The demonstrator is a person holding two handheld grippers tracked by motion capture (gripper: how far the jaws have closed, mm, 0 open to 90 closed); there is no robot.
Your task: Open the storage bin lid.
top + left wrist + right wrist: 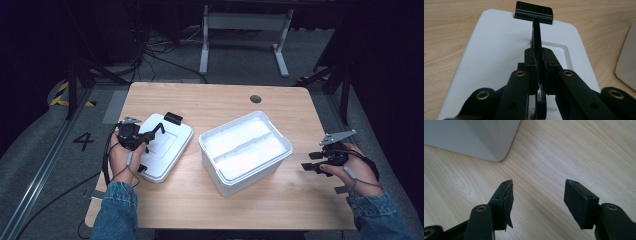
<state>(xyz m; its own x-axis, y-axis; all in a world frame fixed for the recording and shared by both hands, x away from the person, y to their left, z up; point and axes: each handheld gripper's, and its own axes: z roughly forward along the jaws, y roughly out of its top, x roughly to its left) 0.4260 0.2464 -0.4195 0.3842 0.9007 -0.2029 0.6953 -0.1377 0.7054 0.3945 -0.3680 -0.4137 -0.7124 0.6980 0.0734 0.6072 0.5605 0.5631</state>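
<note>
Left gripper [539, 72], jaws pressed together on a thin black handle [536, 37] that rises from the white lid [165, 145], which lies flat on the wooden table [220, 105] at its left side. Right gripper [537, 202] hovers over bare wood at the table's right edge with jaws spread apart and nothing between them. White open bin [245, 150] with an inner divider sits mid-table, just beside the lid, between the two grippers.
</note>
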